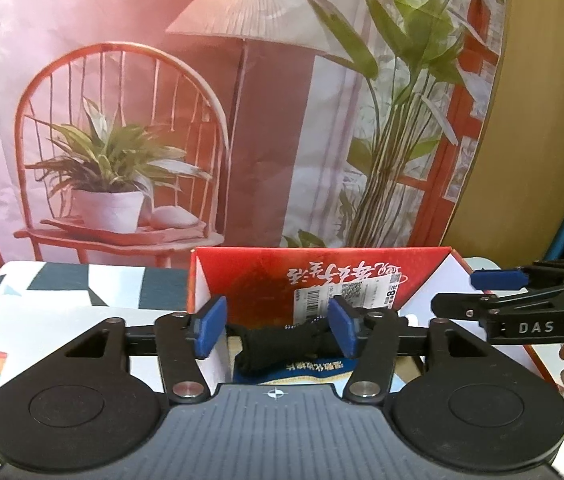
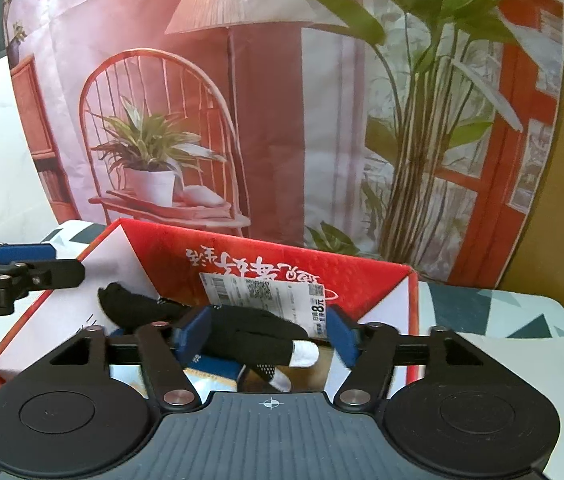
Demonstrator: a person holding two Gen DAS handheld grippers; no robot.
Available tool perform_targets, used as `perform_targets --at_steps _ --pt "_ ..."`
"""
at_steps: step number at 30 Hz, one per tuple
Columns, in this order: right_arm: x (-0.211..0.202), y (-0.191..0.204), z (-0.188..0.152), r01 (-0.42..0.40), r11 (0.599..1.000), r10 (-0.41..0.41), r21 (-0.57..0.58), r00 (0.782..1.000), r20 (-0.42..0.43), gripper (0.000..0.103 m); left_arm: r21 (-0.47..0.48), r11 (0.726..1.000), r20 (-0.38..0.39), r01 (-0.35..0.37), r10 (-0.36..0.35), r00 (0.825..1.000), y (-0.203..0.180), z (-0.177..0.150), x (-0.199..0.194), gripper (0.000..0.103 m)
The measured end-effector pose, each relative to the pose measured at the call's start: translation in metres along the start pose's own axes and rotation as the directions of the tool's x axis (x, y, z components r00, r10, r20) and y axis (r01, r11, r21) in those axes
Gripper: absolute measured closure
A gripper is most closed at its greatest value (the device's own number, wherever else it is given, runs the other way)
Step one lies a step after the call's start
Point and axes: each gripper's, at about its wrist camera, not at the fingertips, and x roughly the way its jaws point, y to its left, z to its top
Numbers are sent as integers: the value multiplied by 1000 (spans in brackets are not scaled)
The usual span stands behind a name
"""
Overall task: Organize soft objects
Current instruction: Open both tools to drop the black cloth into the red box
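- The left tool (image 1: 277,330) is spread, its blue pads flanking the black sock (image 1: 277,346) without pressing it.
- The right tool (image 2: 267,338) is likewise spread around the sock's white-toed end.
- The sock lies inside the open red box (image 2: 382,276), seemingly on a blue packet there.
- The box sits on the patterned desk (image 2: 522,316).

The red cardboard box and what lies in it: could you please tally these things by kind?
Red cardboard box: 1
Black socks with white toes: 1 pair, lying inside the box
White price label on the box wall: 1
Total: 3
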Motion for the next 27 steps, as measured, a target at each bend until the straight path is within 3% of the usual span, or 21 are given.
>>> perform_targets --at_steps 8,16,27 --pt "-33 -2 -4 3 999 -5 49 999 43 2 -15 1000 28 -17 17 999 5 -9 -34 17" --pt "-56 7 -24 -16 998 14 53 998 55 1 -10 1000 14 -5 5 1000 1 -32 -63 13" --pt "-101 32 -79 -47 999 48 -7 990 132 1 -25 1000 -10 19 -19 1000 -11 -81 -99 13"
